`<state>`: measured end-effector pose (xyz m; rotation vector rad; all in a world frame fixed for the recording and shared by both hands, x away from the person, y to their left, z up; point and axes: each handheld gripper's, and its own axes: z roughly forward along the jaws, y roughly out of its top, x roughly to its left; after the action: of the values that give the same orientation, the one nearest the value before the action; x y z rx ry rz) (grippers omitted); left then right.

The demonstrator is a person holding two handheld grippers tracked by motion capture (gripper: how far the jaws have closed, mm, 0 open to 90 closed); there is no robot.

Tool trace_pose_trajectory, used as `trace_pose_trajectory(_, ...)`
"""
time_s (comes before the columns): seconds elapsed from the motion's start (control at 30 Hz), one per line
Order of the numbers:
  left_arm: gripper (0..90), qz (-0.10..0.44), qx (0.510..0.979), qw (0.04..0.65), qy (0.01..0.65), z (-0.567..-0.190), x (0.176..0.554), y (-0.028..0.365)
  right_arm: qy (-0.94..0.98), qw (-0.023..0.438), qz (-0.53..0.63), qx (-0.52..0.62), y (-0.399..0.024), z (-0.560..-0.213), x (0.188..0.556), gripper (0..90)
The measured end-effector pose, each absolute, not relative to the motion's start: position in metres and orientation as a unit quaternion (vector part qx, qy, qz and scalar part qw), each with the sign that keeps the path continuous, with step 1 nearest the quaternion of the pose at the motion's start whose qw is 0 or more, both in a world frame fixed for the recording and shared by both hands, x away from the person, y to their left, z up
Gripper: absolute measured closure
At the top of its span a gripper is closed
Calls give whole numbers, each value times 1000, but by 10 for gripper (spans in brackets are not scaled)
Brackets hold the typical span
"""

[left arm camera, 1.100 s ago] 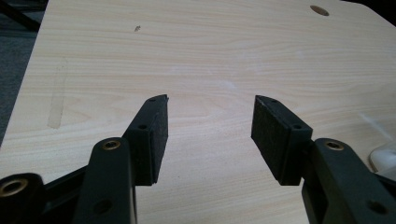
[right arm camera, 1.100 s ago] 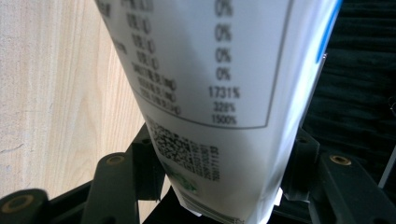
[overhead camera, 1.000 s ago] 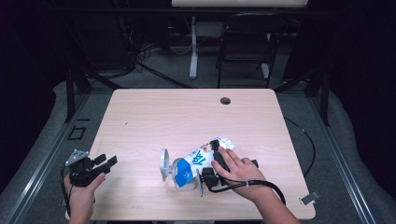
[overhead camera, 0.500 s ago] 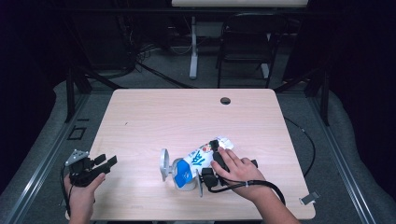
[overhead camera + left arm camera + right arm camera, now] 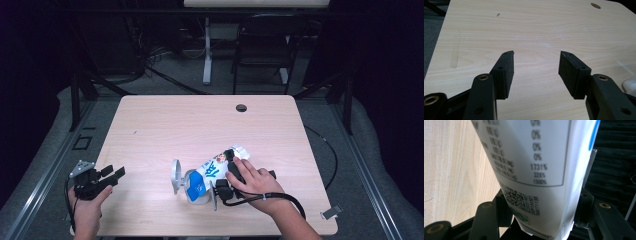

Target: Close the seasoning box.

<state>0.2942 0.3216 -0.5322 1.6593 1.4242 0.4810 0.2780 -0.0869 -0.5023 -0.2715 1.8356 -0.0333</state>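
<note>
Here, right hand-held gripper (image 5: 541, 220) apparently clamps white pouch (image 5: 536, 170) between jaws.

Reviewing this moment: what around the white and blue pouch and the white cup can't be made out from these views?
- Printed white and blue pouch: its front lettering is too small in the high view; in the right gripper view the upper table rows blur, and the top edge crops the pouch.
- White cup: the pouch covers its mouth, so contents are hidden.
- Right gripper: in the high view the hand covers the jaws.
</note>
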Motion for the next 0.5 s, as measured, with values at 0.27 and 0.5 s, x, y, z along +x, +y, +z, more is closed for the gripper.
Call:
trace_pose_trajectory(0.27, 467, 193, 667, 436, 573, -532, 294, 322, 792, 599, -13, -117, -87, -502, 278, 462)
trace_pose_trajectory(0.5, 467, 193, 667, 435, 573, -533, 294, 322, 792, 599, -13, -117, -87, -502, 278, 463)
